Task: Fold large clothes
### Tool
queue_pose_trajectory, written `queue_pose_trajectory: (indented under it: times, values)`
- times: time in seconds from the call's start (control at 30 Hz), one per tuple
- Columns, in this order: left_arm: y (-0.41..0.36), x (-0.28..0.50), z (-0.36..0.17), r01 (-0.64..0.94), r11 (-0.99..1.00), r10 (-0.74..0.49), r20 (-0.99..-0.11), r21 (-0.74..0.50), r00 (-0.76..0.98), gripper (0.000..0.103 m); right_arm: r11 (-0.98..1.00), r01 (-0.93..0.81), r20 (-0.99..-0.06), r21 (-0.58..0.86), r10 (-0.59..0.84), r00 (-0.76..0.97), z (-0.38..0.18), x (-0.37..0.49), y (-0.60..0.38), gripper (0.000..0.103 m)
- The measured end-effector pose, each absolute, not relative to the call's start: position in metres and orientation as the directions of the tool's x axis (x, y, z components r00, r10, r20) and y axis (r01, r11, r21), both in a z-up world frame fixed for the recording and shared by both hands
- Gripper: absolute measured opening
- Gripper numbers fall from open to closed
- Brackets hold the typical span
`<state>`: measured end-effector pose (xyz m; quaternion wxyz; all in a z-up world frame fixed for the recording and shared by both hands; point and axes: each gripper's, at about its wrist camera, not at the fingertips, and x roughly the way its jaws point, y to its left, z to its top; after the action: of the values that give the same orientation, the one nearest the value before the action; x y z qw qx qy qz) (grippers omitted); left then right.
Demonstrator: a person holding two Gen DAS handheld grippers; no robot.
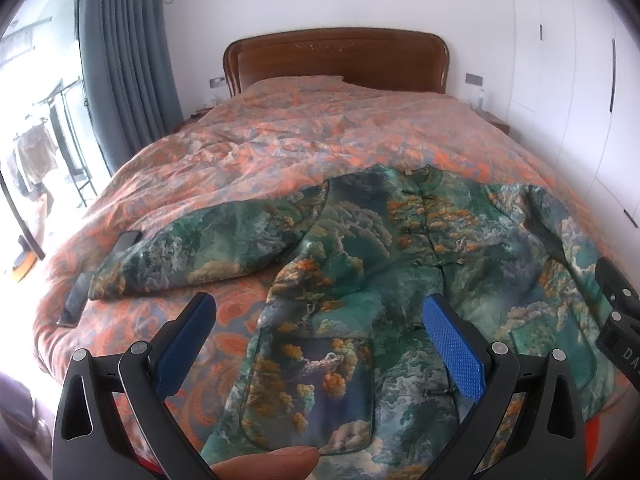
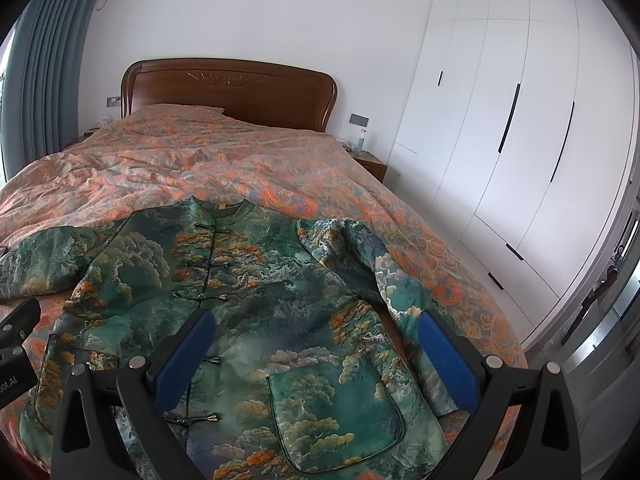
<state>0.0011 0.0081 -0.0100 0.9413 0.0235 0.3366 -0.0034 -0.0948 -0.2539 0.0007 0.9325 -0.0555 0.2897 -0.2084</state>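
A green padded jacket (image 1: pixel 360 240) with a landscape print, frog buttons and patch pockets lies face up and spread out on the bed, collar toward the headboard; it also shows in the right wrist view (image 2: pixel 248 280). Its left sleeve (image 1: pixel 192 248) stretches out to the left. Its right sleeve (image 2: pixel 384 280) lies bent along the right side. My left gripper (image 1: pixel 320 308) is open and empty, above the jacket's lower left front. My right gripper (image 2: pixel 316 324) is open and empty, above the lower right front and its pocket (image 2: pixel 336 416).
The bed carries an orange patterned quilt (image 1: pixel 260 140) with a wooden headboard (image 1: pixel 336 56) behind. Two dark phones (image 1: pixel 76 296) lie by the left sleeve end. White wardrobes (image 2: pixel 500 140) stand to the right, a grey curtain (image 1: pixel 120 60) and window to the left.
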Motion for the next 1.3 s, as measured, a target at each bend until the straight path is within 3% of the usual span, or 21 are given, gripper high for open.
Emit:
queue_pose_trajectory:
  times: [0.27, 0.67, 1.1, 1.3]
  values:
    - [0.012, -0.021, 0.001, 0.062, 0.996, -0.011, -0.632, 0.058, 0.775, 0.103, 0.909, 0.349, -0.516, -0.227, -0.416, 0.749, 0.005, -0.101, -0.255, 0.103]
    - [0.045, -0.097, 0.005, 0.085, 0.991, -0.003, -0.614, 0.104, 0.789, 0.103, 0.922, 0.336, -0.533, -0.193, -0.386, 0.753, 0.013, -0.191, -0.263, 0.103]
    - [0.051, -0.169, 0.007, 0.138, 0.989, -0.081, -0.611, 0.047, 0.787, 0.103, 0.935, 0.344, -0.558, -0.083, -0.330, 0.762, 0.015, -0.293, -0.252, 0.103]
    - [0.045, -0.183, 0.013, 0.148, 0.988, -0.097, -0.580, 0.041, 0.809, 0.103, 0.938, 0.331, -0.542, -0.099, -0.330, 0.773, 0.013, -0.320, -0.244, 0.103]
